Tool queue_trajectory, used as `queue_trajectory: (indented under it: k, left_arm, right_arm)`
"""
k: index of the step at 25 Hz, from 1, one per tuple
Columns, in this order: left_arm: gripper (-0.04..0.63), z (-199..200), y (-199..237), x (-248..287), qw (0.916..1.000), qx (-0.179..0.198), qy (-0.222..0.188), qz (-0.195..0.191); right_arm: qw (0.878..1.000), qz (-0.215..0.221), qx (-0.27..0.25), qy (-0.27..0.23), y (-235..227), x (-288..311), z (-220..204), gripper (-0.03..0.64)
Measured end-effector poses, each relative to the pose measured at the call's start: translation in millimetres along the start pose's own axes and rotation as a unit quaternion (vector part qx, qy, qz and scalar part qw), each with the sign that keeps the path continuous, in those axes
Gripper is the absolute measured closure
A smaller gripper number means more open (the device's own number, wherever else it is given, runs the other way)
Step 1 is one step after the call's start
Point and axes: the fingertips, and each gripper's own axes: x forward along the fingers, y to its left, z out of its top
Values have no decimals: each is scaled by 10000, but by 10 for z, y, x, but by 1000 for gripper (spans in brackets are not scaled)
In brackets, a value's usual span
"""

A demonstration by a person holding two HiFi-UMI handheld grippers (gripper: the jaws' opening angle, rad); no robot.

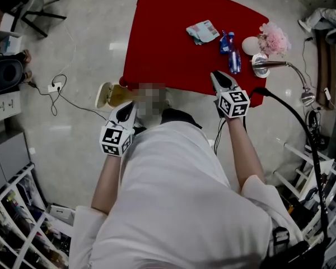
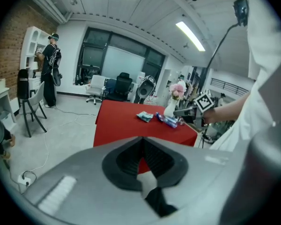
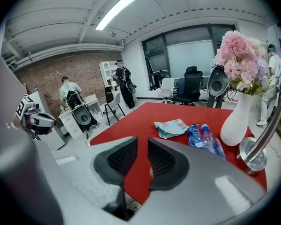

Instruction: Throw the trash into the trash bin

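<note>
My right claw hangs over the table's near edge, empty, its jaws a narrow slit apart. It is aimed at the crumpled packet and bottle toward the far right corner. My left claw, closed on nothing, sits by the trash bin on the floor off the near left corner. The way is bare; a vase crowds the right edge.

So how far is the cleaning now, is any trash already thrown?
Done: unclear; I cannot see into the trash bin beside the red table. In hand: nothing; the left gripper is shut, the right gripper slightly open, both empty. Left: the crumpled packet, blue wrapper and bottle lie on the table.
</note>
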Motion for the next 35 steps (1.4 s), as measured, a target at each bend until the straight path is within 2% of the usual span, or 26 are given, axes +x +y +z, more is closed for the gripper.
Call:
queue_trajectory:
  k: [5,9,15,20,29,35]
  left_arm:
    - [591,79,-73,397,9998,14,179,-3]
    - [591,169,-137,699,9993,194,314,-47]
    - [591,301,-156,930,9990,228,377,39]
    - [591,275,-145,1016,9985,183,501,88]
    - [591,274,-45,1123,9980,76,587,197]
    - [591,230,35,1148,9978,-66,606,247]
  right_arm:
    - [9995,-227,-64,231,-482,74,-95,534]
    - [9979,-498,-87,407,-877,130,-193,520]
    - [9896,-1096,-301,878,-1501,205,-365,448]
    - [9795,-1562,-248,1246,-1917,255,-520,372]
    - [9650,-1542,24,2119,-2168,546,-974,304]
    - [9601,-1497,393,2330,-2253,618,-1046,294]
